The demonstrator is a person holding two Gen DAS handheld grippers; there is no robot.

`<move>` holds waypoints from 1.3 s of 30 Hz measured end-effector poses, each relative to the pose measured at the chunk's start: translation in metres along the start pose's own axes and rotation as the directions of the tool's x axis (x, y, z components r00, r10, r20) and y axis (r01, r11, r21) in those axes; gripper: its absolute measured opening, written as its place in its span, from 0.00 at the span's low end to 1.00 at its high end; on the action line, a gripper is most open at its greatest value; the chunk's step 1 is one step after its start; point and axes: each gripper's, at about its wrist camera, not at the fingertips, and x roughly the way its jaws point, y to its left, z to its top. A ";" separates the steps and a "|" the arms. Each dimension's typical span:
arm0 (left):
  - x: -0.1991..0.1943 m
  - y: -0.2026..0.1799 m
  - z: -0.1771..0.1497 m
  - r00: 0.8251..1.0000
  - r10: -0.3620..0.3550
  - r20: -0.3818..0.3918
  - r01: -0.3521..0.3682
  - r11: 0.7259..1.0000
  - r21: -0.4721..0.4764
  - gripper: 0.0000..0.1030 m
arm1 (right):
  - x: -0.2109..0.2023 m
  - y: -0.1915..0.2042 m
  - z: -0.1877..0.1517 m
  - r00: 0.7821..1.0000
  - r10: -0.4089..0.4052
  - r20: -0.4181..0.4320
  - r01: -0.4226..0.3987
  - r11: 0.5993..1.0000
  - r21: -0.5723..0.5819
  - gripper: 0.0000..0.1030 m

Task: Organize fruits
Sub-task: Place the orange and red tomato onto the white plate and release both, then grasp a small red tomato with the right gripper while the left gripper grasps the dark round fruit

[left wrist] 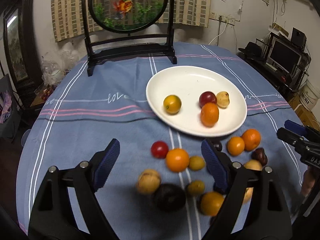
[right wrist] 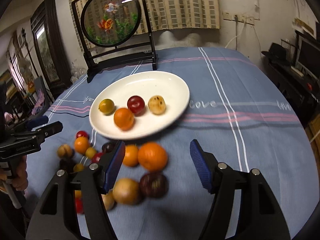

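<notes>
1. Nearest the left wrist camera, the left claw (left wrist: pixel 161 165) stood wide, nothing pressed between its pads; several loose fruits showed on the cloth in the gap between them, among them a dark plum (left wrist: pixel 169 198), a tan fruit (left wrist: pixel 148 181) and an orange (left wrist: pixel 177 159).
2. Right claw (right wrist: pixel 158 165) was about half spread and gripped nothing; a large orange (right wrist: pixel 152 156) and a dark red plum (right wrist: pixel 153 185) sat on the cloth between its fingers, with a tan fruit (right wrist: pixel 126 191) just beside the left finger.
3. Four fruits lay on the white plate (left wrist: pixel 192 76): a yellow-green citrus (left wrist: pixel 172 104) apart from the rest, and a red plum (left wrist: pixel 207 99), a small orange (left wrist: pixel 209 114) and a spotted tan fruit (left wrist: pixel 223 99) clustered together.
4. That plate sat on the blue-clothed table (left wrist: pixel 100 124) just beyond the loose pile, so it likely served as the collecting place, a short carry from the pile.
5. By that reading the sorting was partly done, since more fruit remained on the cloth than on the plate.
6. Both claws pointed down at the pile with jaws apart, which suggested each was free to take another fruit.
7. Round fruits crowded together could roll when nudged, so a clean grip on one would need care.
8. A framed goldfish screen (left wrist: pixel 128 6) stood behind the plate, clear of the work.
</notes>
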 end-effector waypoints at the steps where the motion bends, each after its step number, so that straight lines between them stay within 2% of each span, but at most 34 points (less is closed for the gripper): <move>1: -0.004 0.003 -0.007 1.000 0.003 -0.005 -0.003 1.000 -0.010 0.88 | -0.005 -0.001 -0.007 1.000 0.008 -0.004 -0.008 1.000 0.009 0.66; 10: -0.021 0.010 -0.060 0.999 0.007 -0.052 -0.009 0.999 -0.045 0.88 | -0.024 -0.004 -0.060 0.998 0.020 -0.061 -0.017 0.998 0.061 0.66; 17: -0.027 0.012 -0.087 0.996 -0.014 -0.084 0.009 0.998 -0.068 0.88 | -0.030 0.007 -0.080 0.997 0.018 -0.079 -0.015 0.999 0.029 0.66; 32: -0.026 0.009 -0.098 0.995 -0.009 -0.103 0.003 0.998 -0.062 0.88 | -0.026 0.015 -0.088 0.995 -0.001 -0.100 0.000 1.000 -0.006 0.66; 39: -0.019 0.013 -0.102 0.993 -0.007 -0.119 -0.001 0.998 -0.065 0.88 | -0.019 0.027 -0.089 0.992 0.019 -0.127 -0.024 0.999 -0.039 0.66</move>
